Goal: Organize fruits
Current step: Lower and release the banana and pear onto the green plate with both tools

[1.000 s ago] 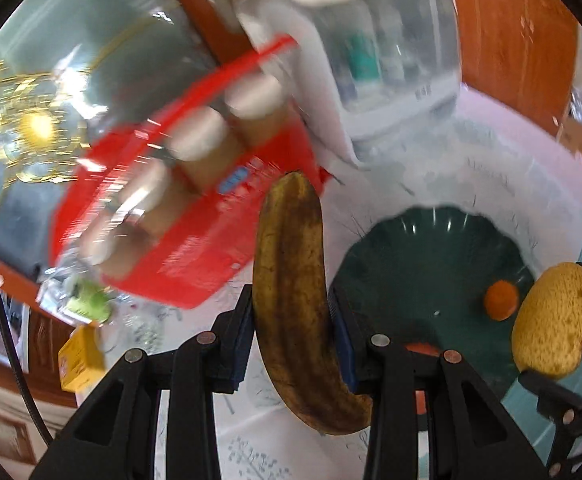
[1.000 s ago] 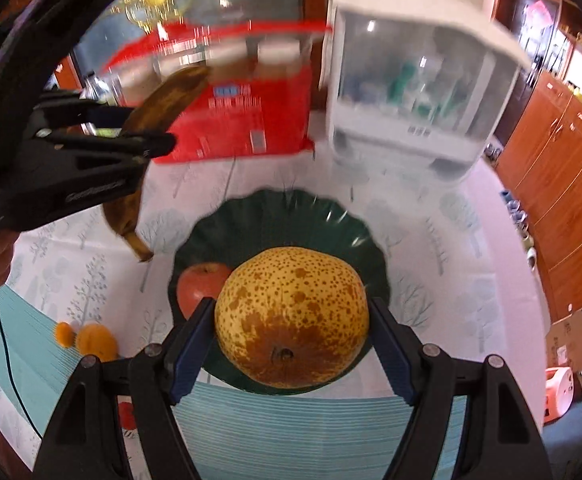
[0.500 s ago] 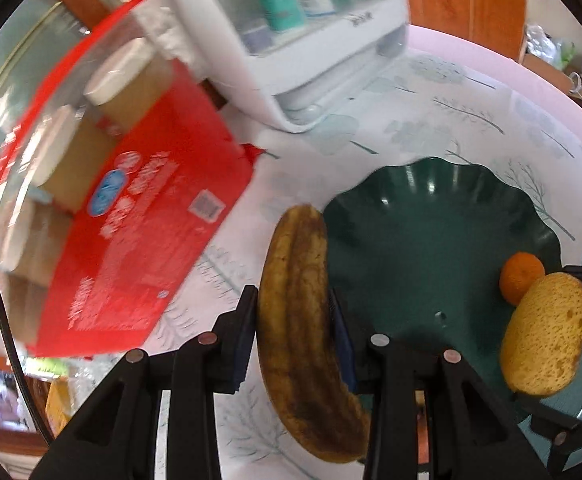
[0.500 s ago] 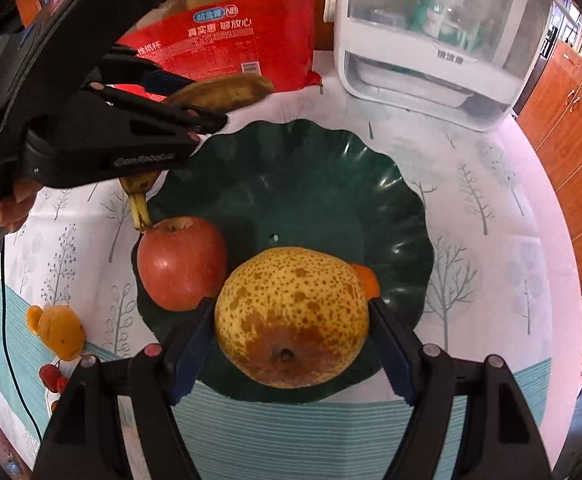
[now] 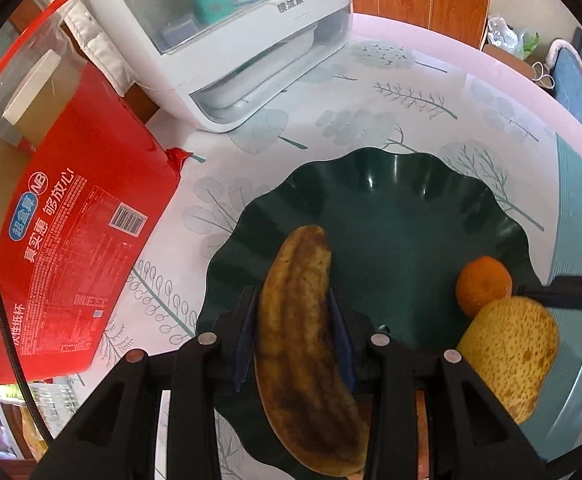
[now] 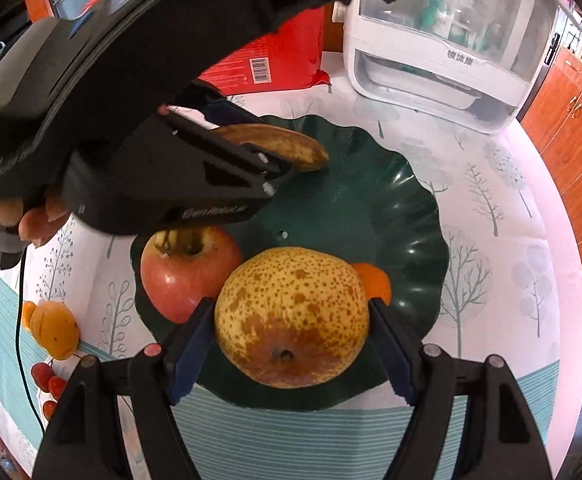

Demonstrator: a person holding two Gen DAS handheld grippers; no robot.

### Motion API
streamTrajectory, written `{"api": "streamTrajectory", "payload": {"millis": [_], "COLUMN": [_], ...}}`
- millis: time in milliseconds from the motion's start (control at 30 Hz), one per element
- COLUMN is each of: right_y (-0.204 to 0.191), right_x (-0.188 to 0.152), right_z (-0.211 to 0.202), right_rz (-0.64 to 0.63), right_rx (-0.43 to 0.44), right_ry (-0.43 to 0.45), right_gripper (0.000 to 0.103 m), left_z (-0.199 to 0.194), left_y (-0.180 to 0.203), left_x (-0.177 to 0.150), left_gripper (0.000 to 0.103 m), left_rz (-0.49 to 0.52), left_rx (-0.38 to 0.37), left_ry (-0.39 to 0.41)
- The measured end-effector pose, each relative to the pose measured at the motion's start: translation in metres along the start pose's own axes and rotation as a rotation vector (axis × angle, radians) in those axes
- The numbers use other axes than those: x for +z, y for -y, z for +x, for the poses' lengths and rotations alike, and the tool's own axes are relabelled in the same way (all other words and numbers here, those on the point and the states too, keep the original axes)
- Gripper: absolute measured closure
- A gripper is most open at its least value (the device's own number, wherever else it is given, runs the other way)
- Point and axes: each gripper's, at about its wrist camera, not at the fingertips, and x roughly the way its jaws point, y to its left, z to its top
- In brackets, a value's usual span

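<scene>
My left gripper is shut on a brown-spotted banana and holds it over the left part of the dark green scalloped plate. My right gripper is shut on a speckled yellow pear above the plate's near rim. A red apple and a small orange lie in the plate. The banana tip and left gripper body show in the right wrist view. The pear and orange show in the left wrist view.
A red pack of paper cups and a white cabinet appliance stand behind the plate. A yellow-orange fruit and red cherries lie left of the plate on the tree-print tablecloth.
Both grippers have moved down and forward toward the plate. The banana now hangs over the plate's inside instead of beside it. The pear is lower, close to the apple and orange.
</scene>
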Motion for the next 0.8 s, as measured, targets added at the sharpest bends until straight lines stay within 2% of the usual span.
{"api": "streamTrajectory", "payload": {"millis": [67, 100, 133, 300, 367, 433, 533, 600, 733, 800], "right_y": [0.000, 0.000, 0.000, 0.000, 0.001, 0.004, 0.007, 0.007, 0.000, -0.002], "right_x": [-0.002, -0.003, -0.004, -0.006, -0.005, -0.004, -0.006, -0.006, -0.001, 0.002], "right_z": [0.000, 0.000, 0.000, -0.003, -0.003, -0.003, -0.004, -0.006, -0.028, -0.034], "right_rz": [0.003, 0.007, 0.011, 0.024, 0.031, 0.040, 0.058, 0.059, 0.021, 0.013], "right_rx": [0.012, 0.019, 0.024, 0.020, 0.019, 0.026, 0.043, 0.042, -0.002, -0.012], "right_ry": [-0.004, -0.006, -0.007, 0.001, 0.002, 0.007, 0.007, 0.013, 0.114, 0.124], "right_gripper": [0.027, 0.027, 0.027, 0.027, 0.027, 0.026, 0.026, 0.026, 0.026, 0.025], "left_z": [-0.003, -0.006, -0.009, -0.016, -0.019, -0.023, -0.031, -0.035, -0.043, -0.048], "left_y": [-0.001, -0.001, -0.002, -0.005, -0.004, -0.002, 0.001, 0.002, 0.000, -0.003], "left_x": [0.000, 0.000, 0.000, 0.000, -0.002, -0.005, -0.011, -0.015, -0.025, -0.032], "left_gripper": [0.068, 0.062, 0.048, 0.047, 0.043, 0.030, 0.021, 0.020, 0.018, 0.018], "left_rz": [-0.003, -0.005, -0.008, -0.018, -0.026, -0.037, -0.051, -0.064, -0.103, -0.126], "left_rx": [-0.002, -0.004, 0.020, 0.020, 0.020, 0.028, 0.043, 0.053, 0.065, 0.069], "left_ry": [0.010, 0.016, 0.023, 0.030, 0.028, 0.033, 0.046, 0.048, 0.042, 0.037]}}
